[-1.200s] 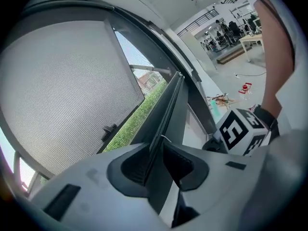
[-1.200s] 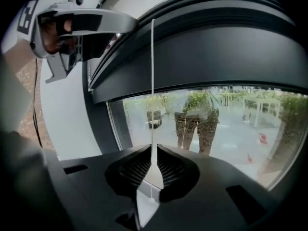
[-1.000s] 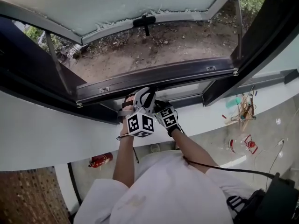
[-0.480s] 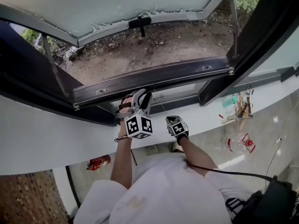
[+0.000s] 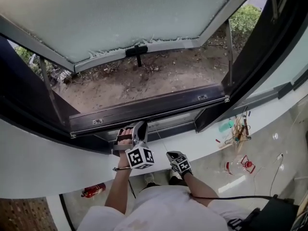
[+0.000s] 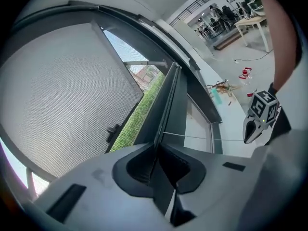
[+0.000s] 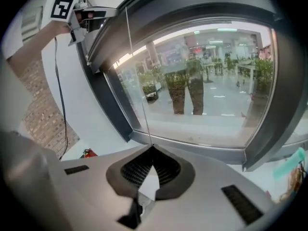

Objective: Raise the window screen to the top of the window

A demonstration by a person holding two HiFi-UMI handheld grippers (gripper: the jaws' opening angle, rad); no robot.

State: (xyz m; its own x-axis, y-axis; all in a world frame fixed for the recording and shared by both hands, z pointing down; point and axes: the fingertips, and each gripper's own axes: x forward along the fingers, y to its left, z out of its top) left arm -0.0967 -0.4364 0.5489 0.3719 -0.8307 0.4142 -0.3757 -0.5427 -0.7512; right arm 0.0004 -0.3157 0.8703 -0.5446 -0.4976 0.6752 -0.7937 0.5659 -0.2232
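Grey right gripper (image 7: 152, 148) clamped shut on the thin cord (image 7: 143, 105) (it runs up to the window frame (image 5: 144, 110)); left gripper (image 6: 158, 146) jaws together, higher, at that frame.

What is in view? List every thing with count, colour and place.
window screen: one, pale grey mesh, top of the opening.
window frame: one, dark, around the opening.
cord: one, thin, pale, from the frame to the right gripper.
fire extinguisher: one, red, floor at lower left.
loose tools: one heap, mixed colours, below the window at right.
container: one, clear with red parts, floor at right.
cable: one, black, across the lower right.
left gripper: one, white, at the frame's lower rail, jaws together.
right gripper: one, white, below it, shut on the cord.
arms: two, white sleeves, bottom centre.
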